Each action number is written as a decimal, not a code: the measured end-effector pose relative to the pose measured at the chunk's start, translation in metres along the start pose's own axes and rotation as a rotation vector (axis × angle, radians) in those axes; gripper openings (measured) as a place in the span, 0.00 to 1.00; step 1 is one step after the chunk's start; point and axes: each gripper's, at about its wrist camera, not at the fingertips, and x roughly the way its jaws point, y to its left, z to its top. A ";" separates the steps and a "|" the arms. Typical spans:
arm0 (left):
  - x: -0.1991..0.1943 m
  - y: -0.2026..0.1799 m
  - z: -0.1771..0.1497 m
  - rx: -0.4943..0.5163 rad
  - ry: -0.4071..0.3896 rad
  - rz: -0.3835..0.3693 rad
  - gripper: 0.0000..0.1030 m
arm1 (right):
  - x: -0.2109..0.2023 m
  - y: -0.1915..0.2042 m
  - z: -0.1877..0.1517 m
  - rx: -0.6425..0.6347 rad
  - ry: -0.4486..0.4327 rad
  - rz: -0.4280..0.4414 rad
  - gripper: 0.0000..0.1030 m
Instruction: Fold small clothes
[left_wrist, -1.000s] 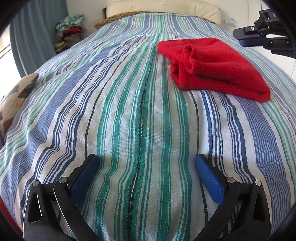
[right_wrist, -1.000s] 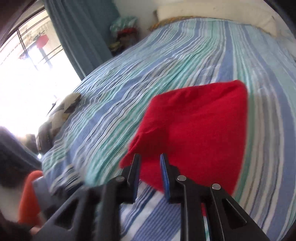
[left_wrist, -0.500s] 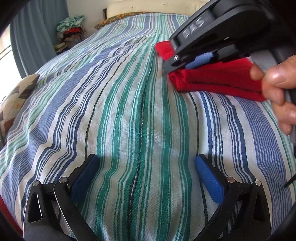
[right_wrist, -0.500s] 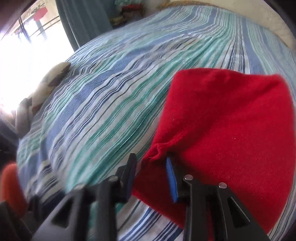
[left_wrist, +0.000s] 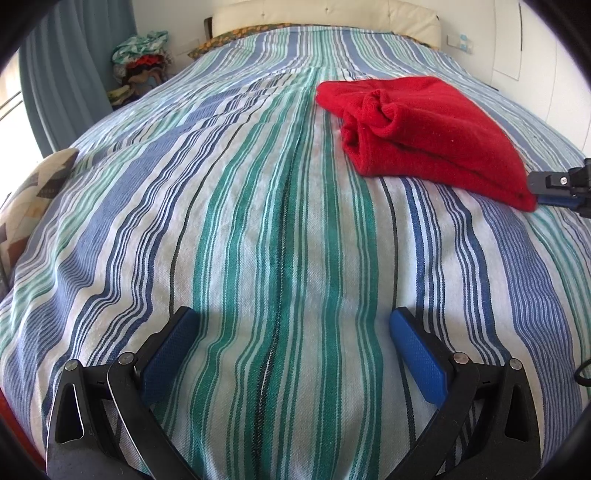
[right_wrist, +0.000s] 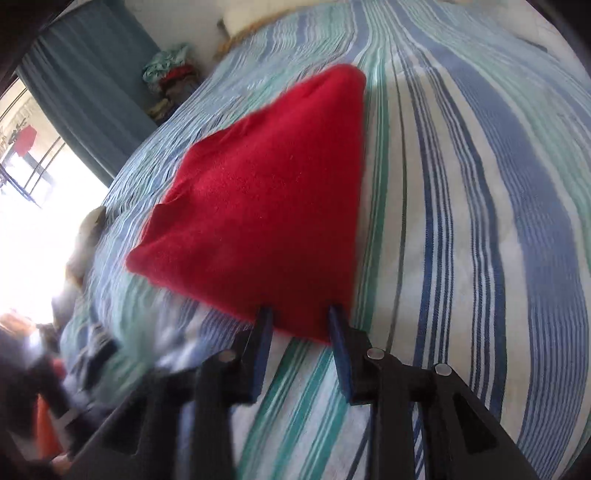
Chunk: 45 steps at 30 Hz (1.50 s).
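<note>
Left wrist view: the left claw (left_wrist: 291, 332) hangs over a bed (left_wrist: 258, 221) covered in a blue, green and white striped sheet, its blue-padded fingers (left_wrist: 168, 354) spread wide with nothing but bare sheet between them. A folded red sweater (left_wrist: 436, 136) lies farther up the bed to the right, a rolled cuff bunched at its near left corner. The tip of the right claw (left_wrist: 554, 190) pokes in from the right edge, just beside the sweater's nearest corner. A patterned cushion (left_wrist: 33, 199) sits at the bed's left edge, a cream headboard (left_wrist: 325, 14) at its far end, and a heap of mixed clothes (left_wrist: 140, 62) is piled beside a blue curtain (left_wrist: 74, 74).

Right wrist view: the right claw (right_wrist: 301, 325) sits low at the sweater's (right_wrist: 266, 206) near edge, its jaws narrowly parted after just having been opening. The red hem shows in the gap, yet the fingers (right_wrist: 264, 339) do not appear to press on it. The picture is blurred at lower left. No containers appear in either view.
</note>
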 end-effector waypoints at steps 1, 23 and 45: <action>0.001 0.000 0.000 0.001 0.000 0.001 1.00 | -0.010 0.006 -0.002 -0.002 -0.021 0.008 0.34; 0.002 0.000 0.001 0.004 0.001 0.006 1.00 | -0.059 0.000 -0.088 -0.041 -0.096 -0.126 0.70; 0.038 -0.026 0.155 -0.069 0.211 -0.412 0.99 | -0.052 -0.025 0.033 0.134 -0.148 0.102 0.88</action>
